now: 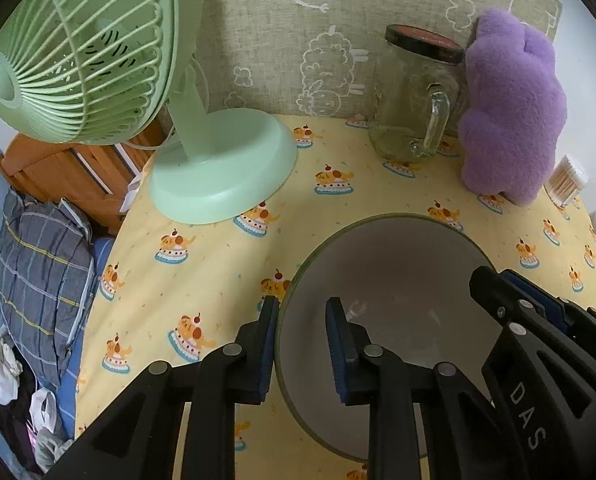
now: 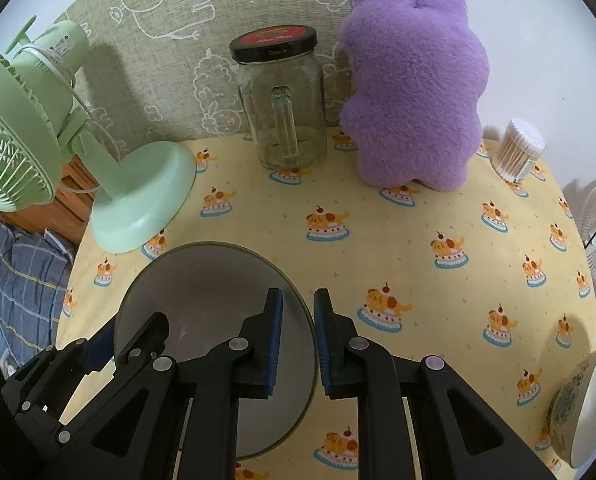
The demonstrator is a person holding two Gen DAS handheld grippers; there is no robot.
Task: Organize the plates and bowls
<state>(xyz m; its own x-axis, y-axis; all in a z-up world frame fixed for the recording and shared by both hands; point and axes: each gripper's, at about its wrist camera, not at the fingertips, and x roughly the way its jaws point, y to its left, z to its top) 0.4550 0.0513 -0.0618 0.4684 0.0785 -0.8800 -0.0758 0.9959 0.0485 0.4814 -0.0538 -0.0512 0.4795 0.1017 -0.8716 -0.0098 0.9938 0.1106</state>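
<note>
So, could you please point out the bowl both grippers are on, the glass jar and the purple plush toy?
Bowl (image 2: 202,280), right wrist view, on its bare inner wall.
Glass jar (image 2: 282,96), right wrist view, on its clear body at the handle.
Purple plush toy (image 1: 510,120), left wrist view, on the middle of its body.

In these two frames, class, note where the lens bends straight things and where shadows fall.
Left wrist view: the table edge bows, the fan shadows the cloth backdrop. Right wrist view: black corners ring the frame, the purple plush stays sharp, the bowl looks evenly lit.
</note>
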